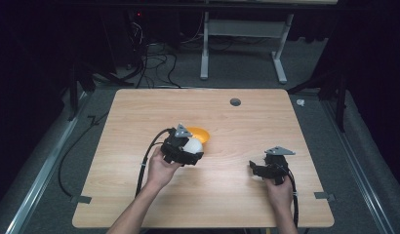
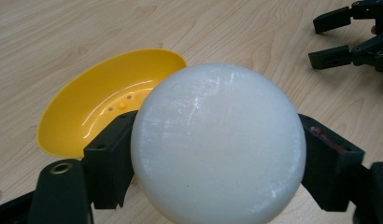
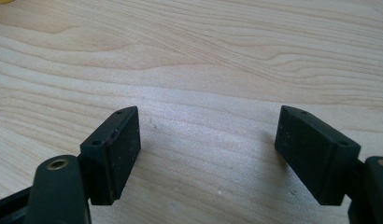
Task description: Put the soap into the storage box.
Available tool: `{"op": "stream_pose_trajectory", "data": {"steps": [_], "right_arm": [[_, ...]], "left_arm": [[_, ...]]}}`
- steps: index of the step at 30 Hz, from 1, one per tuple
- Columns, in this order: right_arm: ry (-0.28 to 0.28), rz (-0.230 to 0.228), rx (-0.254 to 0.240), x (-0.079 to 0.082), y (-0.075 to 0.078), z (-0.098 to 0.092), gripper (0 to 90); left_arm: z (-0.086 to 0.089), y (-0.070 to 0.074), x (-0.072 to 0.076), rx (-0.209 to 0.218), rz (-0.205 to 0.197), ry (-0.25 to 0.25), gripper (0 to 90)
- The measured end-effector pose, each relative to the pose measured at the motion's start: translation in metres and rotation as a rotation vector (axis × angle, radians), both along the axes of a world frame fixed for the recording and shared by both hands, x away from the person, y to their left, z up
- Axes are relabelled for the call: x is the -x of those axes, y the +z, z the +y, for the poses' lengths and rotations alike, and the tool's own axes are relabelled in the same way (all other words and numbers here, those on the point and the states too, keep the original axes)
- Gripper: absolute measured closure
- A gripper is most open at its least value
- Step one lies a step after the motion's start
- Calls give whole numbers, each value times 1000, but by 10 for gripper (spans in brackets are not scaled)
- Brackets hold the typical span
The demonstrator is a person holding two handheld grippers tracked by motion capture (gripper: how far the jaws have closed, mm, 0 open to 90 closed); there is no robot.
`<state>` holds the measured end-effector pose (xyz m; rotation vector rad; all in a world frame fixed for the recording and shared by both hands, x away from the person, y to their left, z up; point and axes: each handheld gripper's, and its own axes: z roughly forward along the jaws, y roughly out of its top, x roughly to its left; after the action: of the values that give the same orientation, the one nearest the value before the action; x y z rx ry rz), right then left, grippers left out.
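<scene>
One white ball (image 2: 217, 144) clamped in left tool (image 1: 184, 150), one yellow bowl (image 2: 105, 100), right tool (image 3: 208, 154) wide apart.

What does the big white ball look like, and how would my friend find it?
Look at the light wooden table and find the left gripper near its middle. Clamped between that gripper's black jaws is a smooth, milky white ball. Right behind it lies a shallow yellow plastic bowl; the ball is the only round white thing.
</scene>
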<state>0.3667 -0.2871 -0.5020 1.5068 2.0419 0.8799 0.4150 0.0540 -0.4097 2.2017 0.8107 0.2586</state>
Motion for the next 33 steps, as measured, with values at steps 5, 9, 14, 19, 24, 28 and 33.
{"op": "stream_pose_trajectory", "data": {"steps": [5,9,14,19,24,28,33], "right_arm": [[0,0,-1,0,0,0,233],[-1,0,-1,0,0,0,233],[0,0,-2,0,0,0,233],[-1,1,-4,0,0,0,233],[0,0,-2,0,0,0,233],[0,0,0,0,0,0,233],[-2,2,2,0,0,0,234]], "left_arm": [[0,6,-7,6,-5,10,231],[-2,11,-12,-3,-18,14,231],[-3,14,-19,0,-12,17,231],[-4,15,-27,13,-2,26,231],[-4,14,-34,19,14,39,231],[-5,15,-40,16,11,52,231],[-6,13,-48,22,14,75,231]]}}
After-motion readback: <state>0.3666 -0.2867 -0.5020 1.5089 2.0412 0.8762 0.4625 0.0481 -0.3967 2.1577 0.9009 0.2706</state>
